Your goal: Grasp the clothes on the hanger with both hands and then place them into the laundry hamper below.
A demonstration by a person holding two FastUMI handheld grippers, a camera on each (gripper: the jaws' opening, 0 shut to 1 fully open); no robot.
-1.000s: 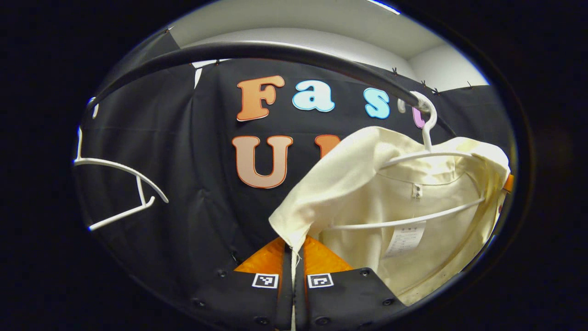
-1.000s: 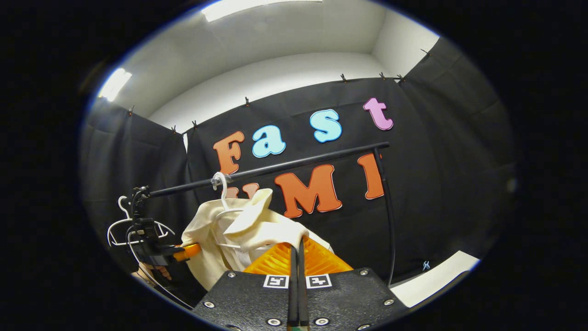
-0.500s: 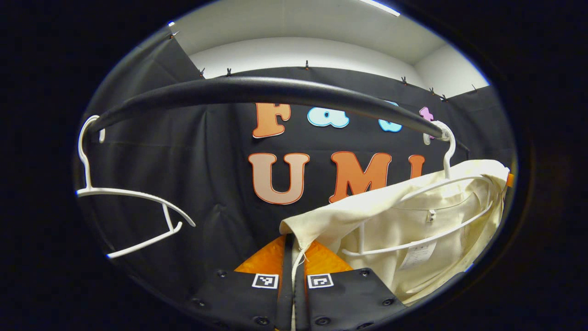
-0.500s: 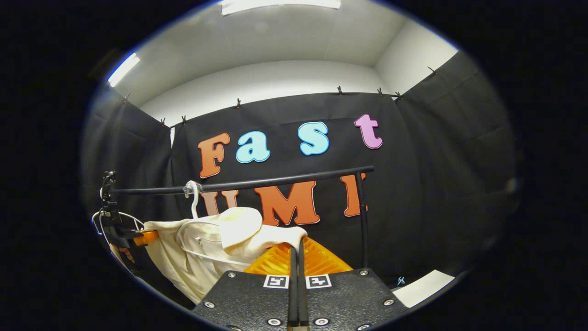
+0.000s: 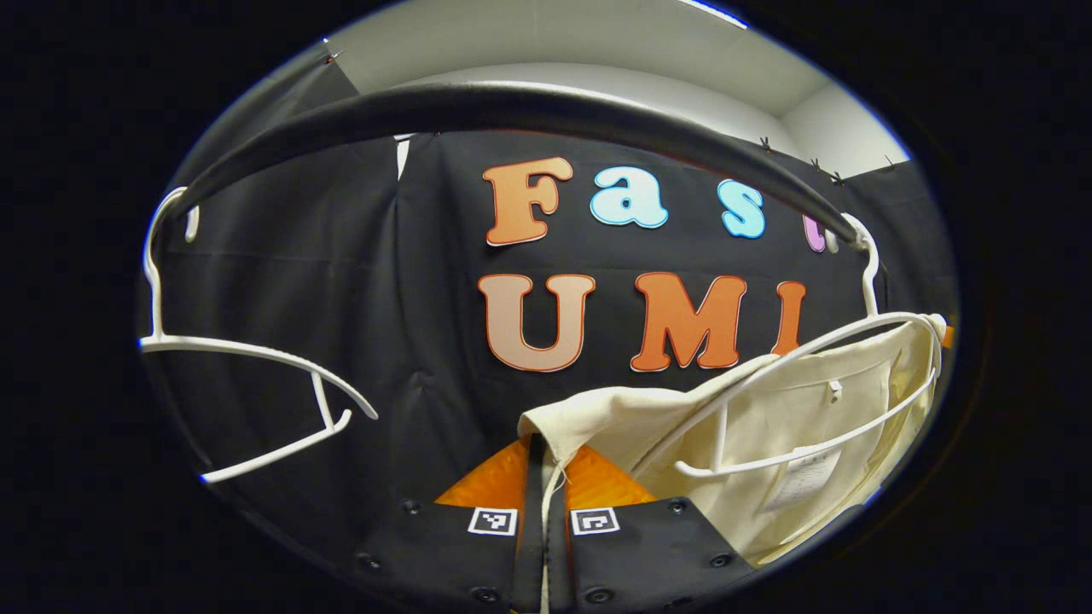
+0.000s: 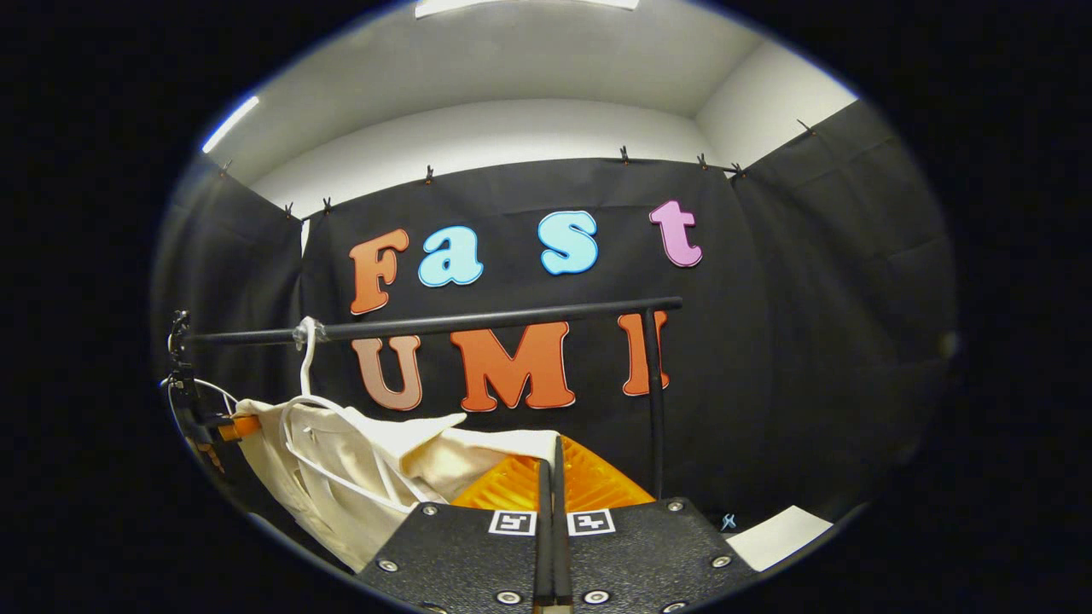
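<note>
Left gripper view, left to right: spare hanger [image 5: 247,384], thin white plastic, curved shoulders, hooked on the rail [image 5: 512,107], a matte black round tube. Left claw [image 5: 543,460] is pinched shut on a corner of the shirt [image 5: 768,426]: cream woven cloth, soft folds, hem thread trailing between the fingers. The shirt hangs slack on the hanger [image 5: 810,401], white plastic, hook over the rail's right end; cloth has slid off its near shoulder, label visible inside. Right gripper view, left to right: the left claw [image 6: 235,426] at the far left against the shirt's [image 6: 341,477] edge, the hanger [image 6: 311,401] on the rail [image 6: 426,324], then right claw [image 6: 550,477], level, fingers closed on the cloth's other end.
</note>
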